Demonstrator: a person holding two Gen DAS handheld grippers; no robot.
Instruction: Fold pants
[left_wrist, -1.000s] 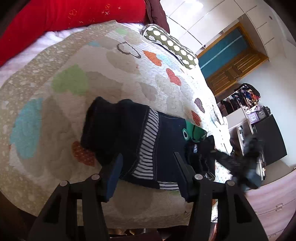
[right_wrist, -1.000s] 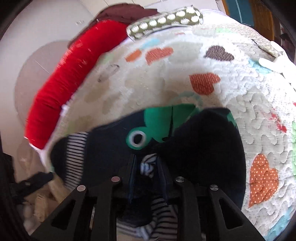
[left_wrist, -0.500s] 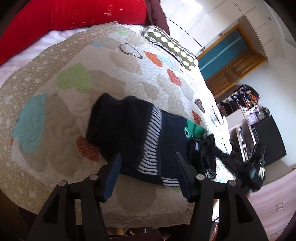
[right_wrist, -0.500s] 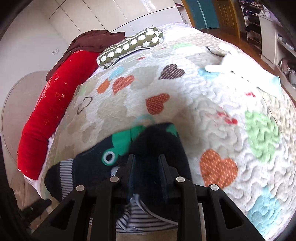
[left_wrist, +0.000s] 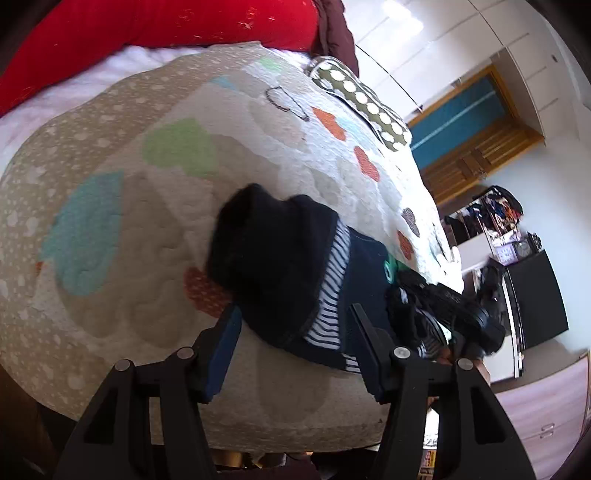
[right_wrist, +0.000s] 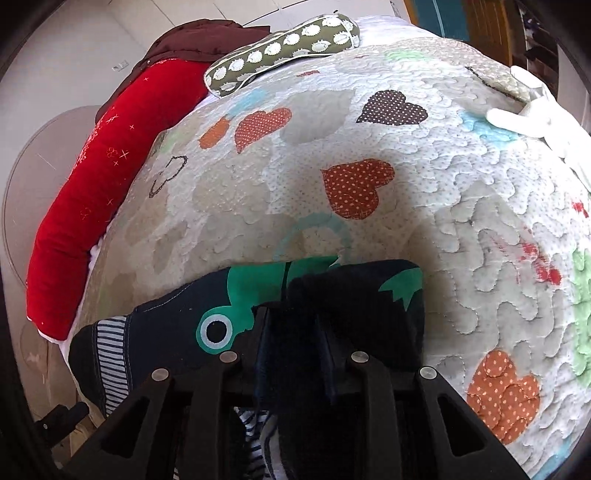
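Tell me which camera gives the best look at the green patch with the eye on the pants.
The right wrist view: the green patch and its eye lie open, close to the camera. The left wrist view catches only a green sliver beside the right gripper.

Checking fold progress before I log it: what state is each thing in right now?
pants: partly folded, bunched on the quilt.
left gripper: open, jaws either side of the pants' edge.
right gripper: shut on dark pants fabric.
quilt: spread flat on the bed.
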